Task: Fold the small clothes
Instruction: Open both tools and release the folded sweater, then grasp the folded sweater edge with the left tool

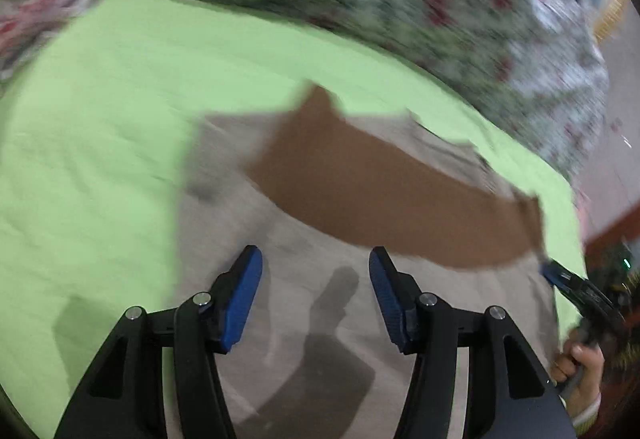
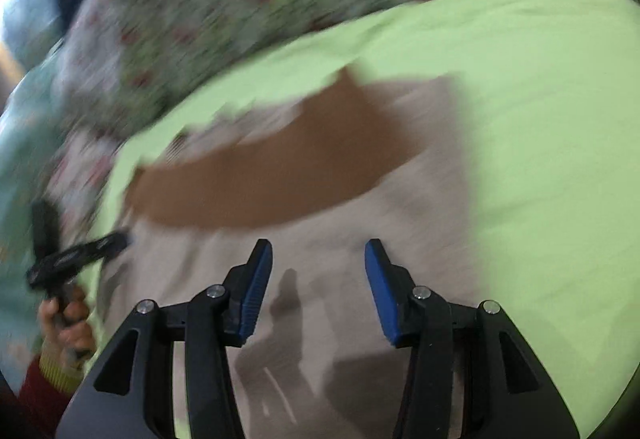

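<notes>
Two grippers, yours: left gripper (image 1: 316, 271) and right gripper (image 2: 319, 263), fingers apart, gripping nothing. Grey-brown garment (image 1: 360, 191) lies at 12 o'clock on green sheet (image 1: 100, 119).

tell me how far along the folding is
Done: the grey-and-brown garment lies spread flat on the green sheet; no fold is visible. In hand: nothing, since the left gripper and right gripper hover open above it. Left: apparently all the folding.

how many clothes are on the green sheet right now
1: a beige garment with a brown panel across its far part, lying flat on the green sheet under both open tongs. Blur could hide another.
</notes>
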### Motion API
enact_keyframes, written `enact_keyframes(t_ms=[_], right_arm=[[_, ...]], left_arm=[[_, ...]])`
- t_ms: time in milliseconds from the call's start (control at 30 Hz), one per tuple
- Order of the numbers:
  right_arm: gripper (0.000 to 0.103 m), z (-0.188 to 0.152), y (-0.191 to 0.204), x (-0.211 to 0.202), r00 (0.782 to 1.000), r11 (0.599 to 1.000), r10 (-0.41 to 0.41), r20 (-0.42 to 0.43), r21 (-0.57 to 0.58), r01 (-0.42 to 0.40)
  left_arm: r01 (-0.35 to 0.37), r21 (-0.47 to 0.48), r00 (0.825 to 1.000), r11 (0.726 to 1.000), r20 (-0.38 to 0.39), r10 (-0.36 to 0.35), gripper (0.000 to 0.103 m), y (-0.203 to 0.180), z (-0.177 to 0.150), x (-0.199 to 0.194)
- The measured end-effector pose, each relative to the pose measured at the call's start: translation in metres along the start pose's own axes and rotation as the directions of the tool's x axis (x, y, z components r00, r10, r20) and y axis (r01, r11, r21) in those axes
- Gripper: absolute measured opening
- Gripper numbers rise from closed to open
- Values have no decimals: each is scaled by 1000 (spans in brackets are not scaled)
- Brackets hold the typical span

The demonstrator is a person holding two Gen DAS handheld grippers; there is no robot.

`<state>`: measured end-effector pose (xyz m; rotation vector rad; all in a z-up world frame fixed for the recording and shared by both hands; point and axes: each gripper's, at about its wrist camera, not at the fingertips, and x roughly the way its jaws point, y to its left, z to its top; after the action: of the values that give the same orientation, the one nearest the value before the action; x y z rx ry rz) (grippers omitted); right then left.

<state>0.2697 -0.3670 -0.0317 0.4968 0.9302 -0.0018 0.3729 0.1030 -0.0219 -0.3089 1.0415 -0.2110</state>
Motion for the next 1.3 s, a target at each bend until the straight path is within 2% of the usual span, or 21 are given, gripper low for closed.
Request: enact_keyframes(t_ms=[100, 200, 267, 367, 567, 733, 833, 967, 1133, 1300], right_arm=[[50, -3, -15, -20, 998, 994, 38, 48, 99, -42], [56, -22, -6, -39, 996, 995, 45, 70, 86, -51], [57, -38, 3, -50, 994, 993, 84, 73, 77, -89], [57, -65, 25, -65, 990, 992, 117, 72, 48, -121], [60, -121, 57, -86, 983, 984, 180, 42, 3, -180], [61, -156, 67, -98, 980, 980, 198, 14, -3, -198], [62, -172, 63, -106, 979, 979, 203, 11, 22, -203], [63, -186, 60, -114, 981, 981, 194, 3, 28, -194], [63, -190, 57, -116, 982, 981, 190, -2, 36, -190], [64, -183, 55, -119, 980, 980, 197, 4, 41, -197]], left_arm=[[50, -62, 999, 997, 21, -49, 57, 14, -10, -20], [61, -58, 997, 996, 41, -58, 62, 11, -43, -44], [102, -72, 994, 992, 52, -99, 65, 8, -73, -63], [125, -101, 991, 987, 61, -119, 68, -2, -110, -77], [176, -145, 984, 974, 21, -175, 71, -8, -176, -98], [202, -159, 979, 967, 3, -204, 72, -12, -212, -107], [198, -170, 980, 965, 7, -200, 77, -13, -221, -108], [206, -243, 978, 948, 29, -206, 80, -9, -221, -99], [226, -324, 974, 919, 84, -210, 81, -2, -208, -79], [210, -357, 976, 910, 127, -175, 81, 6, -185, -64]])
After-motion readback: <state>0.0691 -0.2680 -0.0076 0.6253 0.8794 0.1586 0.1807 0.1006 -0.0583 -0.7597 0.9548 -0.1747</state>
